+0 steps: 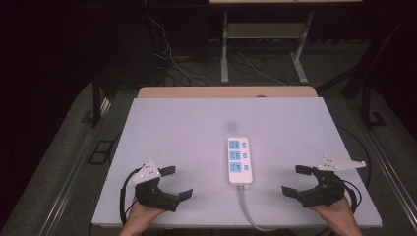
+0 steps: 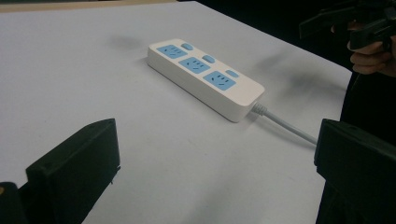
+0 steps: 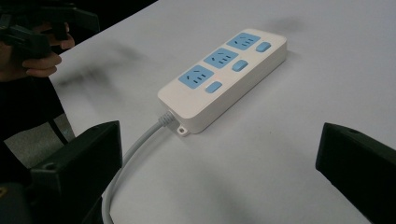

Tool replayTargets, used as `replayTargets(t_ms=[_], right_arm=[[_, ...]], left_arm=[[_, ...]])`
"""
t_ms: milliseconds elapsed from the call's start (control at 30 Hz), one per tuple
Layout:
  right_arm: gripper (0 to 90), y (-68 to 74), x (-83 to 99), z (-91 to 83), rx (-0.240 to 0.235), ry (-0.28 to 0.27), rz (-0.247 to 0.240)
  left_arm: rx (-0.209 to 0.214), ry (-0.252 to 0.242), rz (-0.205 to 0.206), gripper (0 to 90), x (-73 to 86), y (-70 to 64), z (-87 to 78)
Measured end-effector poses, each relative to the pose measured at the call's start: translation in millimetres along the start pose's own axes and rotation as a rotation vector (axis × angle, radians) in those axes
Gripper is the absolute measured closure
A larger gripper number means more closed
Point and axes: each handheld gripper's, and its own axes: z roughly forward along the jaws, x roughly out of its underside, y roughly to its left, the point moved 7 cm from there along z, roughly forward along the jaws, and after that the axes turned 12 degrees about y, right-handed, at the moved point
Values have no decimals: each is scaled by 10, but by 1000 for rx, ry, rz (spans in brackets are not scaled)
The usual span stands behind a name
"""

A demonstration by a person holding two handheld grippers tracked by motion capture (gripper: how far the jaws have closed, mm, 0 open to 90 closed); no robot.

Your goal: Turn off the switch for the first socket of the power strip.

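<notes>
My left gripper (image 1: 176, 183) and right gripper (image 1: 296, 180) hover with jaws apart near the surface's front edge, flanking the power strip (image 1: 240, 160); next I reach inward toward it

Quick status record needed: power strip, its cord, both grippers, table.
power strip: white, three blue sockets, flat on the table, nothing plugged in
cord: runs off the near edge
left gripper: open, holding nothing, left of the strip
right gripper: open, holding nothing, right of the strip
table: white top
</notes>
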Motion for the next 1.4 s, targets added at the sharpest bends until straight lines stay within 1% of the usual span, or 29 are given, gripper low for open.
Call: replayTargets(t_ms=[233,733,1233,1400], right_arm=[[3,-31,14,-21,6,2,9],[3,-50,13,-30,-2,7,27],[3,-42,-17,5,-9,36,14],[3,-34,-58,-4,-11,43,11]], left_arm=[[6,4,2,0,5,-14,11],[11,16,4,0,15,5,26],[18,15,0,0,17,18,26],[19,14,-3,0,19,18,25]])
